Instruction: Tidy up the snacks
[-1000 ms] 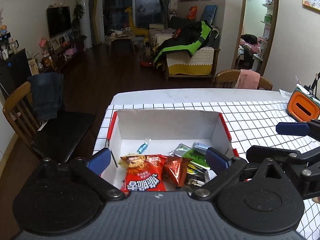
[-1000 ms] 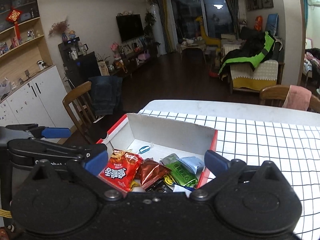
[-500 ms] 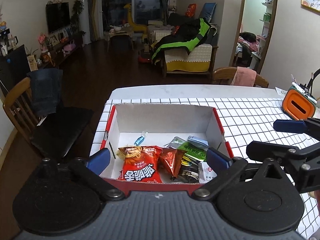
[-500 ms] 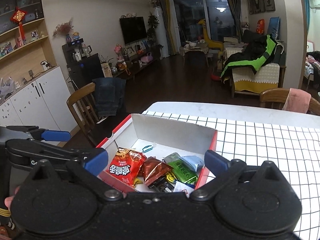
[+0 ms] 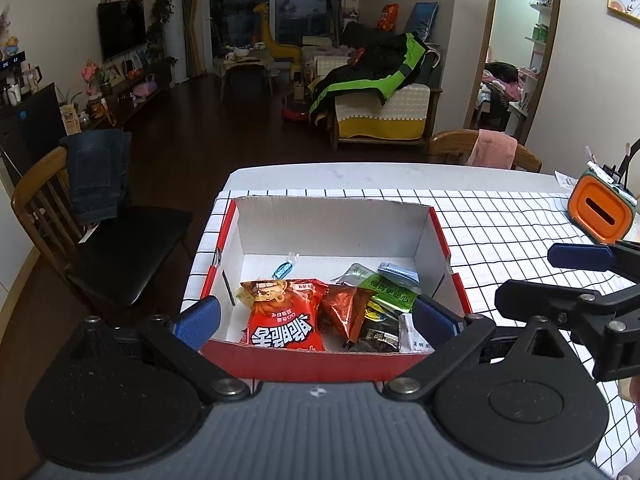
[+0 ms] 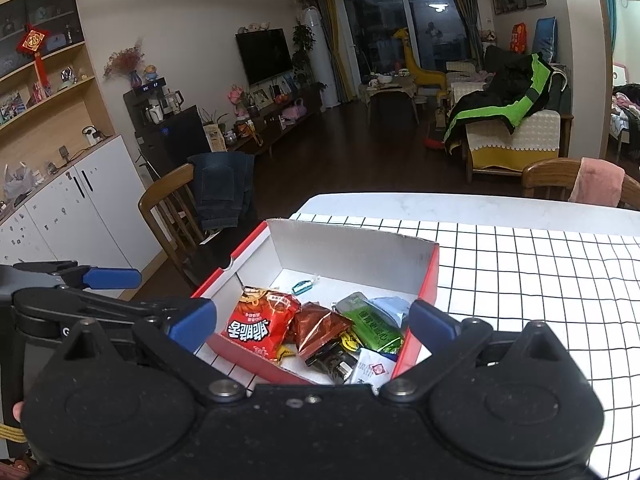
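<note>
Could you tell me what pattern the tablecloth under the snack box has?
The tablecloth is white with a thin black grid; the right wrist view shows it best.

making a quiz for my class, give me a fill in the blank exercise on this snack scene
1. The snacks lie inside a red and white ____.
2. The big red snack bag lies to the ____ of the green packet.
3. Both the left claw and the right claw are ____.
4. The tablecloth has a ____ pattern.

Missing words: box; left; open; grid

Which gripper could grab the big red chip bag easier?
Probably the left gripper: it is open and squarely faces the red chip bag in the red-and-white cardboard box. The open right gripper comes at an angle.
</note>
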Demonstrator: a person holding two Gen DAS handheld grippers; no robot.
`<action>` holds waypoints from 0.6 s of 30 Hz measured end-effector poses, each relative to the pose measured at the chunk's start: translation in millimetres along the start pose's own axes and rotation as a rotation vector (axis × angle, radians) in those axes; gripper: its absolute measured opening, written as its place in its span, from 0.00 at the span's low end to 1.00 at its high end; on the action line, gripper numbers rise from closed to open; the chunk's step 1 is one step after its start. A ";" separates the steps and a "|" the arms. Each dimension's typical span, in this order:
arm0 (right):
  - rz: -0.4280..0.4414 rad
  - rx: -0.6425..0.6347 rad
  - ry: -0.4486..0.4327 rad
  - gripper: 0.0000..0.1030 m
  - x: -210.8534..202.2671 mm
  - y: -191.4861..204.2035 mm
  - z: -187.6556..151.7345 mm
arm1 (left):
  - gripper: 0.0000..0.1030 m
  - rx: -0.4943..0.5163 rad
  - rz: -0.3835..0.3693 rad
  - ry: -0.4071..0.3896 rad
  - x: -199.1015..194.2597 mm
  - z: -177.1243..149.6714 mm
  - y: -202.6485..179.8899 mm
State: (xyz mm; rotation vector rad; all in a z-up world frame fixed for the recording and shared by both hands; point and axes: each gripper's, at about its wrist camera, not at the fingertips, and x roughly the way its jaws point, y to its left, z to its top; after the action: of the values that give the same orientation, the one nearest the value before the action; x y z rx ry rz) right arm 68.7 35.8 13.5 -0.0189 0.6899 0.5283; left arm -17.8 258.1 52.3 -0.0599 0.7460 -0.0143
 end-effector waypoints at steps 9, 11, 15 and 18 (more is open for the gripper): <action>-0.009 0.019 0.001 1.00 -1.1 0.3 -2.5 | 1.00 -0.006 0.007 0.013 -0.3 -3.4 -0.4; -0.008 0.026 0.001 1.00 -1.0 0.3 -2.6 | 1.00 -0.002 0.005 0.013 -0.6 -3.9 -1.2; -0.010 0.032 0.003 1.00 -0.9 0.6 -2.2 | 1.00 -0.006 -0.004 0.019 -1.0 -2.2 -1.6; -0.013 0.034 0.004 1.00 -1.0 0.4 -1.7 | 1.00 -0.008 -0.005 0.024 -1.3 -0.3 -1.5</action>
State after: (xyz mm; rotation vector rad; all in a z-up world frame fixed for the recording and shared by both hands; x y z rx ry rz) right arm 66.9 35.4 12.8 0.0075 0.7023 0.5038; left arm -19.0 256.6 53.0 -0.0693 0.7701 -0.0165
